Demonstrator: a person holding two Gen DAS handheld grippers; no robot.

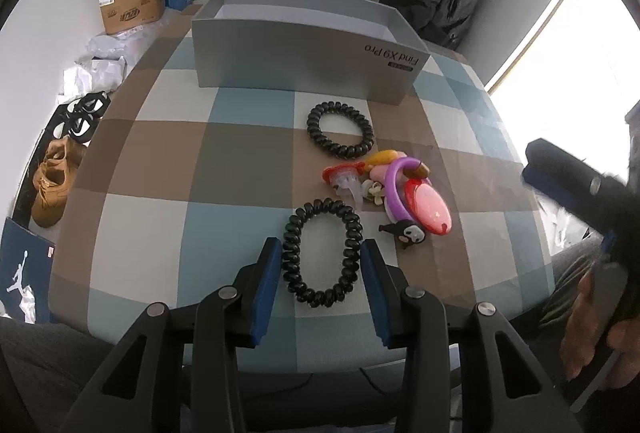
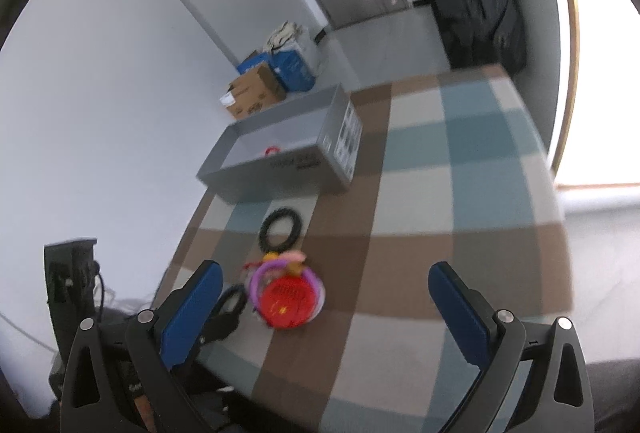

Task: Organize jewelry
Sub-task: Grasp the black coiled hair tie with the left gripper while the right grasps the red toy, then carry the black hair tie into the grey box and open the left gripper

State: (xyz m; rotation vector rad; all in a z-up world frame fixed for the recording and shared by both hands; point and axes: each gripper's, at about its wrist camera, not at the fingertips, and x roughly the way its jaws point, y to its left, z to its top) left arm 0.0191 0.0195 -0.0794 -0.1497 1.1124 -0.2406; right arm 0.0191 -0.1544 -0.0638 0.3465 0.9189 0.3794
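Plenty of open desk (image 1: 168,153) on the left side, nothing sitting there. The grey box (image 1: 304,69) blocks the far edge. In the middle, the far hair tie (image 1: 340,131) and the colourful clip pile (image 1: 396,189) crowd together, just right of the near hair tie (image 1: 322,253). Far right of the desk is bare too.

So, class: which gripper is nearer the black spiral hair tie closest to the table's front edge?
Left. The left gripper has that hair tie between its fingers; the right gripper hangs open, off to its right.
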